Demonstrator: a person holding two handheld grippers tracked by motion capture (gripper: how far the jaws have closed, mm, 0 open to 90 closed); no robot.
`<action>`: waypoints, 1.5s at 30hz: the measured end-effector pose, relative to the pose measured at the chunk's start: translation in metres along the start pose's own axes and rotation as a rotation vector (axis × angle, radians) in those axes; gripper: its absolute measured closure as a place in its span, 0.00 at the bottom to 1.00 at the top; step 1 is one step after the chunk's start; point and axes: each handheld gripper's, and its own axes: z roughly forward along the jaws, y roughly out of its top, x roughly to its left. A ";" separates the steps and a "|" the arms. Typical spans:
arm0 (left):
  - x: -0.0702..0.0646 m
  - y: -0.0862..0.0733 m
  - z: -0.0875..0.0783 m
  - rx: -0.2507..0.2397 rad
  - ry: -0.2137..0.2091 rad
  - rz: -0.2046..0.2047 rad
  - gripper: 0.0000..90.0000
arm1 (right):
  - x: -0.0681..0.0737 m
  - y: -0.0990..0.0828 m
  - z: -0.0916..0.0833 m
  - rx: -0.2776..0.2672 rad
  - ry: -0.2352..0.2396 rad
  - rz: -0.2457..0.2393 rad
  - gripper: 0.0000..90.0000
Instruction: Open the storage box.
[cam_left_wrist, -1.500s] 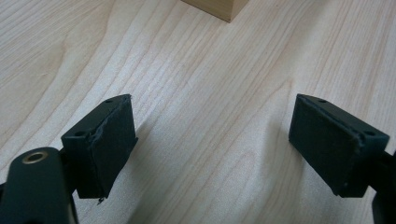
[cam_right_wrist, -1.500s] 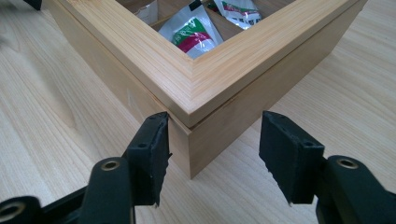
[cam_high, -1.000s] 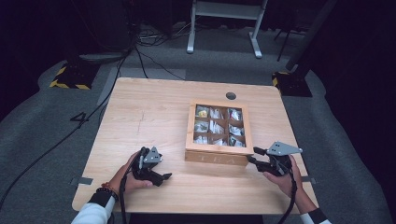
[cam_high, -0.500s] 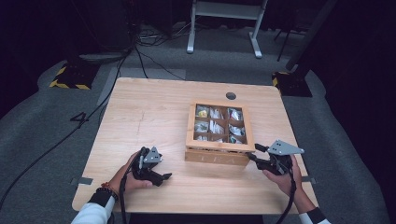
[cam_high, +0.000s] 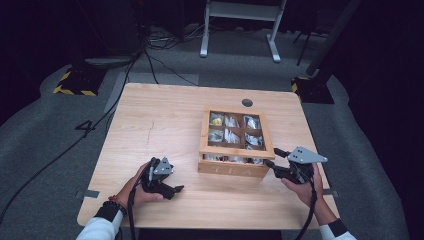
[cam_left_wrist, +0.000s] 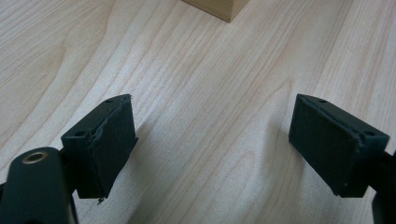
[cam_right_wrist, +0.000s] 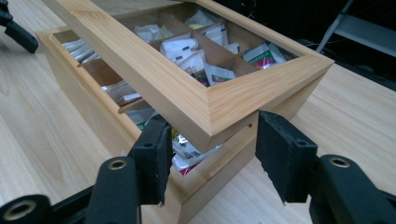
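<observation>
Since a second ago your right gripper has lifted the tea box lid slightly (jaws straddling its near right corner, not clamped), opening barely begun, while your left gripper rests agape, empty.

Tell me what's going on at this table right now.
A person holds tongs in each hand at a wooden table. The right tongs straddle the near corner of the tea box's windowed lid, which is lifted ajar over the tea packets. The left tongs rest open on bare wood, holding nothing.

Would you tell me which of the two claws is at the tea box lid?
The right claw, straddling the raised lid's corner; the left claw hovers over bare table.
</observation>
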 end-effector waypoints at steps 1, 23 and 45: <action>0.000 0.000 0.000 0.000 0.000 -0.001 0.17 | 0.000 0.001 0.000 -0.001 -0.002 0.000 0.51; 0.000 0.000 0.000 0.000 0.000 0.000 0.17 | -0.005 0.012 -0.001 -0.068 -0.033 -0.011 0.50; 0.011 0.074 -0.024 -0.223 0.148 0.068 0.25 | -0.009 0.023 -0.004 -0.090 -0.039 0.005 0.51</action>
